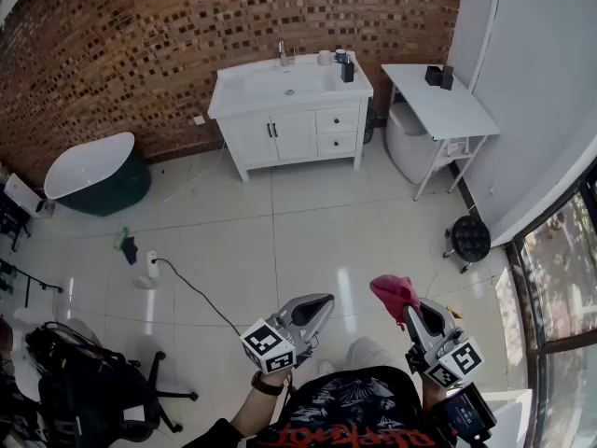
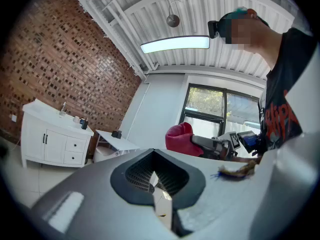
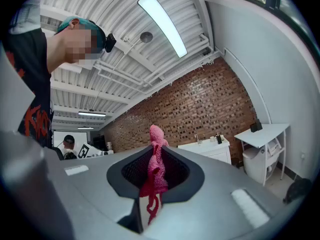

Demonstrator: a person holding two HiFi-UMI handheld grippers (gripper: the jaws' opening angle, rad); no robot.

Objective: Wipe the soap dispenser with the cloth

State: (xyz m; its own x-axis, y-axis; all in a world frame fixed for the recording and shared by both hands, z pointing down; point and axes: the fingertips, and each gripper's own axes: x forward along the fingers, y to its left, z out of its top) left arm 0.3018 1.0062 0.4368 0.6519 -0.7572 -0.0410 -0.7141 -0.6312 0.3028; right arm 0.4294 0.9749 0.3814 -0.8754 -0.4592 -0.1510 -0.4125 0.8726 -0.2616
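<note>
Head view: both tongs are held low over the tiled floor, well apart from the white vanity (image 1: 289, 119), and the soap dispenser (image 1: 347, 68) stands on its top. No wiping has started.
Right tongs (image 1: 408, 308): clamped on one end of the cloth (image 1: 394, 290) and tipped slightly upward.
Left tongs (image 1: 325, 302): pressed together with nothing between them.
Risk, cloth: only a narrow strip looks pinched, so a firm rub could drag it out of the grip.
Risk, dispenser: it sits near the right end of the surface, beside a white cup (image 1: 325, 57). A one-sided push, with nothing steadying it, could tip it or slide it toward the edge.
Risk, floor: a black cable (image 1: 191, 292) trails to the left of the way across, where a foot could catch on it.
Dispenser's look: small, dark and upright; too small to make out the pump.
Cloth's look: pink-red knit, bunched — loose threads hang below the grip.
</note>
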